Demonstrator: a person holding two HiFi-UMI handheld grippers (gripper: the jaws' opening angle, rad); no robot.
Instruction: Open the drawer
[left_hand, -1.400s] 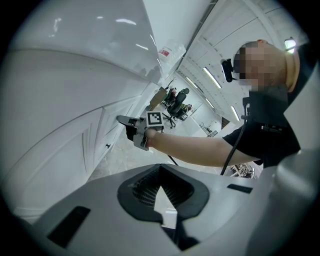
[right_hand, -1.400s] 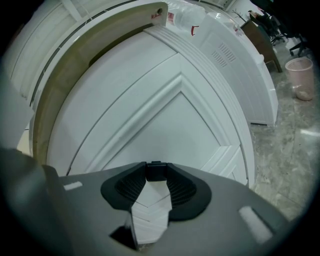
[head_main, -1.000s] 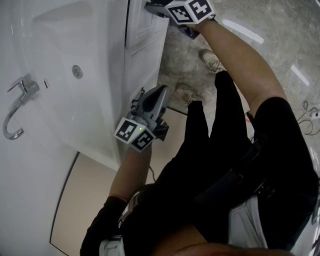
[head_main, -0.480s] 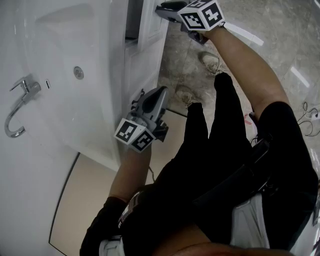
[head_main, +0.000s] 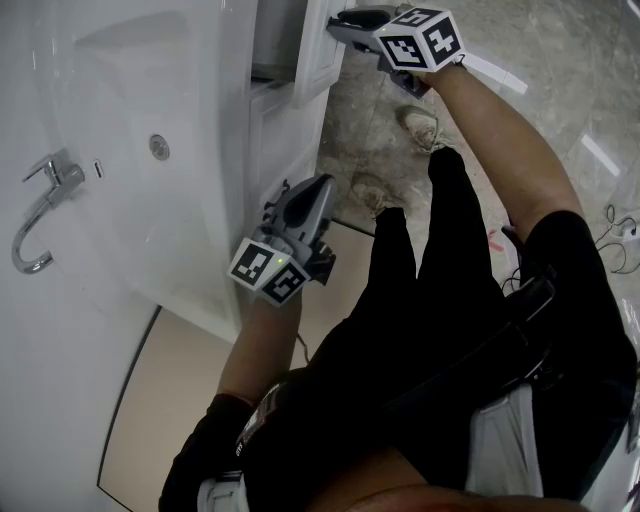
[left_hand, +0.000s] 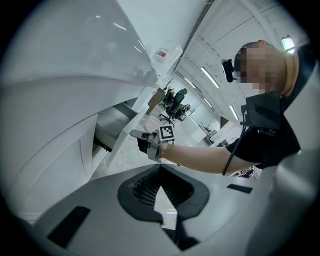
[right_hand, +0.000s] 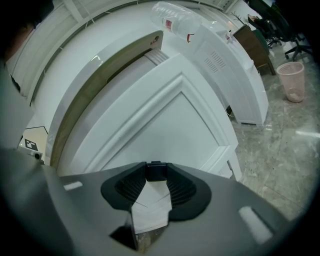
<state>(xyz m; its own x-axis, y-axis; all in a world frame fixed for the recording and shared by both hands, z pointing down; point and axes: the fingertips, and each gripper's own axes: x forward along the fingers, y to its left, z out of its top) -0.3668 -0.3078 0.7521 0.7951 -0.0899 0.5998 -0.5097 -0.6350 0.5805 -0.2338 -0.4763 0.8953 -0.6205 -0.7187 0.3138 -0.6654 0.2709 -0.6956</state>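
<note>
One drawer (head_main: 320, 55) stands part-way out of the white vanity (head_main: 275, 130), right tongs (head_main: 338, 18) clenched on its dark handle (right_hand: 156, 170) — the pull is under way, I judge. Next: a straight, level draw outward; left tongs (left_hand: 159, 170) hang closed, empty.

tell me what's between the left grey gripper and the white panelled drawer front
Only bare grey marbled floor, beside the white lower cabinet front; head view shows it.

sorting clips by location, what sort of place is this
Likely a mock bathroom in an office or lab hall, not a home one: a basin with a tap over a drawer, yet office chairs and a water cooler stand nearby on the stone floor.
</note>
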